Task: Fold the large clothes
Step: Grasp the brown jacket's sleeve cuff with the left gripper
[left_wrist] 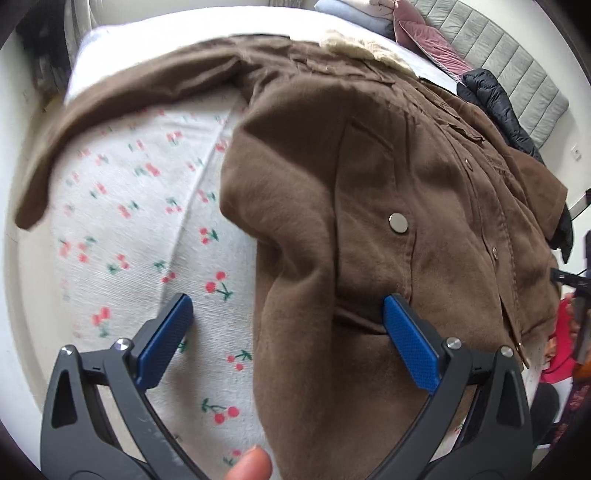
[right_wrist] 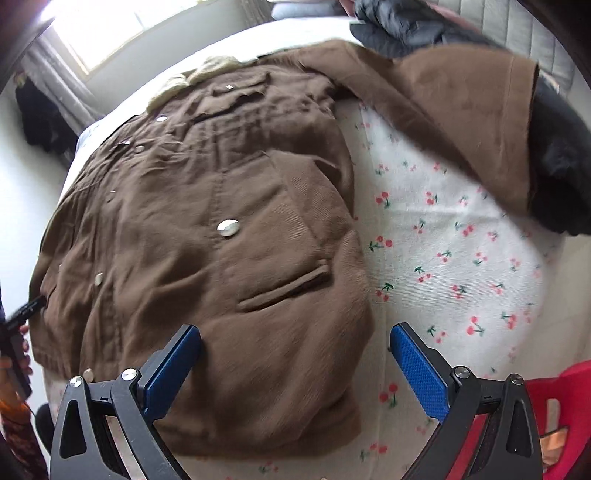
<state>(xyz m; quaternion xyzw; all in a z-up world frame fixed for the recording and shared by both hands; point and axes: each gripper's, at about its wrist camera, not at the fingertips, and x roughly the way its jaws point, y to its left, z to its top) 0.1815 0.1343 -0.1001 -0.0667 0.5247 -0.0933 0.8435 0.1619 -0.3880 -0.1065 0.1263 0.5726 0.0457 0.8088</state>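
A large brown jacket (left_wrist: 369, 184) with metal snaps and a cream fleece collar (left_wrist: 354, 48) lies face up on a bed with a cherry-print sheet (left_wrist: 147, 229). Its sleeve (left_wrist: 122, 96) stretches out to the left. My left gripper (left_wrist: 288, 314) is open and empty, hovering over the jacket's left hem edge. In the right wrist view the jacket (right_wrist: 207, 236) fills the left and middle, with its other sleeve (right_wrist: 461, 110) spread out to the upper right. My right gripper (right_wrist: 295, 343) is open and empty above the jacket's lower right hem.
A black puffer jacket (left_wrist: 498, 99) lies beside the brown one near the grey padded headboard (left_wrist: 509, 55); it also shows in the right wrist view (right_wrist: 554, 155). Pillows (left_wrist: 369, 14) sit at the bed's head. A red item (right_wrist: 561, 413) is at the bed's edge.
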